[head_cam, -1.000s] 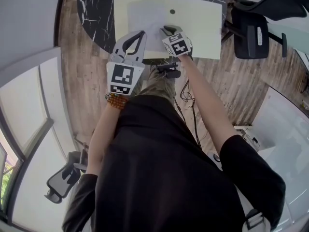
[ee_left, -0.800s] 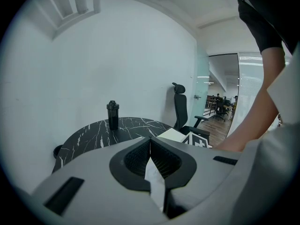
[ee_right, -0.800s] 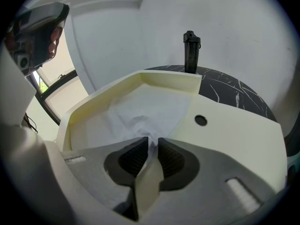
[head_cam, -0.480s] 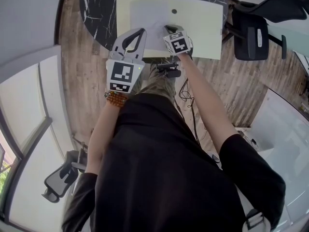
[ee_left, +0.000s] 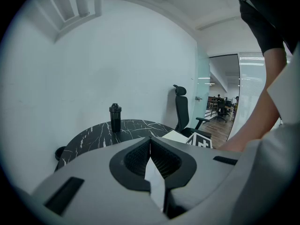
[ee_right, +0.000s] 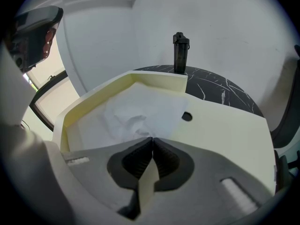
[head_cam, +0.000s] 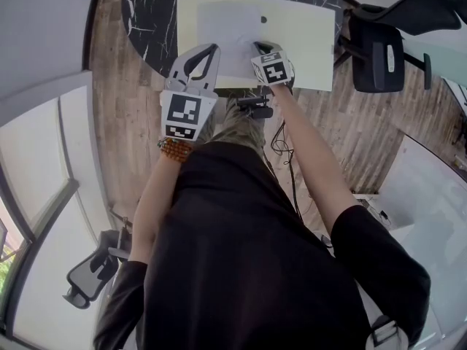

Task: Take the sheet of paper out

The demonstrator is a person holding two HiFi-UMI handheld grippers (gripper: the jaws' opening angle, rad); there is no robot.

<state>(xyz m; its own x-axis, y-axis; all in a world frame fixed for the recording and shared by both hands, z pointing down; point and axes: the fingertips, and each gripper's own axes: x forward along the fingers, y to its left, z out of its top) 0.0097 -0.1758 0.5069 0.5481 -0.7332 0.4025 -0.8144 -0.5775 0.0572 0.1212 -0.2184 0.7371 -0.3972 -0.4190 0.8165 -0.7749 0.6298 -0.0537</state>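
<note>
White, thin and limp, the sheet of paper point(ee_right: 140, 108) lies inside the pale-yellow folder point(ee_right: 225, 135) at the top centre of the head view. The right gripper point(ee_right: 152, 138) has its jaws pressed together on the sheet's rumpled near edge. At its left, the left gripper point(ee_left: 150, 138) is closed on nothing. Paper this light buckles and tears, so an edge pinch pulled flat seems safest.
</note>
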